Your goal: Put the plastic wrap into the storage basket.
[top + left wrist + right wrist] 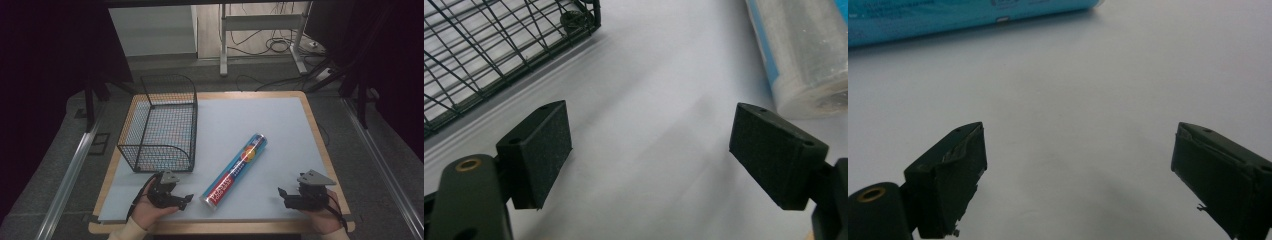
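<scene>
Pale blue matting covers our worktop (260,120), with a black wire basket (162,125) at the left rear. Between our hands lies a foil-wrapped tube (235,170), printed blue and red, set diagonally on the mat. Our left hand-held gripper (182,200) rests just in front of the basket, jaws wide apart and empty. Our right hand-held gripper (286,196) sits near the front right edge, equally spread, holding nothing.

Your high view looks forward and down over the whole mat (260,130). Your left gripper view skims it close, catching basket (484,45) and tube (804,55); your right gripper view, equally low, shares the tube (948,17).
</scene>
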{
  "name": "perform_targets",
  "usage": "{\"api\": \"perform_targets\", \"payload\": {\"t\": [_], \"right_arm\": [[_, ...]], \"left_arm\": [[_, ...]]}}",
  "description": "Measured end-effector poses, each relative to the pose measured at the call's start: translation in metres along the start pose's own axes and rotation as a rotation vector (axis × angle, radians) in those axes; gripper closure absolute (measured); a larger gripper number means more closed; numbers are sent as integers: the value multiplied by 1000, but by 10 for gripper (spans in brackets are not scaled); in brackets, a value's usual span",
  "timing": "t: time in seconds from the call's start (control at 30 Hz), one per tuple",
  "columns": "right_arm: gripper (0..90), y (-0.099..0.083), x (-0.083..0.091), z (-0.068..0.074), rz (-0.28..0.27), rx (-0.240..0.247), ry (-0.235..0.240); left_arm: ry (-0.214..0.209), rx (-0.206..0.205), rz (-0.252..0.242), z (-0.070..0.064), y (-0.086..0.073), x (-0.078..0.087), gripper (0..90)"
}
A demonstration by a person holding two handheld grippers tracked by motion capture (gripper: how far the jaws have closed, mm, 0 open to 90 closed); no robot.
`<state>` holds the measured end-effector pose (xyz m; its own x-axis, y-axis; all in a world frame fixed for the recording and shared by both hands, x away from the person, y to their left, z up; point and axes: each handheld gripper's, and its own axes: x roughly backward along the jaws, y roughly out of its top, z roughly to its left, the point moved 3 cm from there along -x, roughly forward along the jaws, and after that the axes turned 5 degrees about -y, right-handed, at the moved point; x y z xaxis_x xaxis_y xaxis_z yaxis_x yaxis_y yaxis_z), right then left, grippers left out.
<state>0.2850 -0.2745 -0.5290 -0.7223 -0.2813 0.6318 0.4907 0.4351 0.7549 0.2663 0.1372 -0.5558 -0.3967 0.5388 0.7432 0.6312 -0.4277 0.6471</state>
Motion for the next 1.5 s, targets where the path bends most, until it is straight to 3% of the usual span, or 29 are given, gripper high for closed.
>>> {"api": "perform_targets", "payload": {"t": [0.23,0.73,1.13,1.5], "right_arm": [[87,0,-6,4,16,-12,31],[91,0,-5,3,2,-17,24],[98,2,-2,5,-17,-20,15],[99,2,-1,4,-17,-26,8]], "left_arm": [[8,-2,0,2,-2,2,169],[15,-21,13,0,1,5,169],[-25,-40,-7,-19,16,20,164],[-26,-64,-21,-32,30,25,158]]}}
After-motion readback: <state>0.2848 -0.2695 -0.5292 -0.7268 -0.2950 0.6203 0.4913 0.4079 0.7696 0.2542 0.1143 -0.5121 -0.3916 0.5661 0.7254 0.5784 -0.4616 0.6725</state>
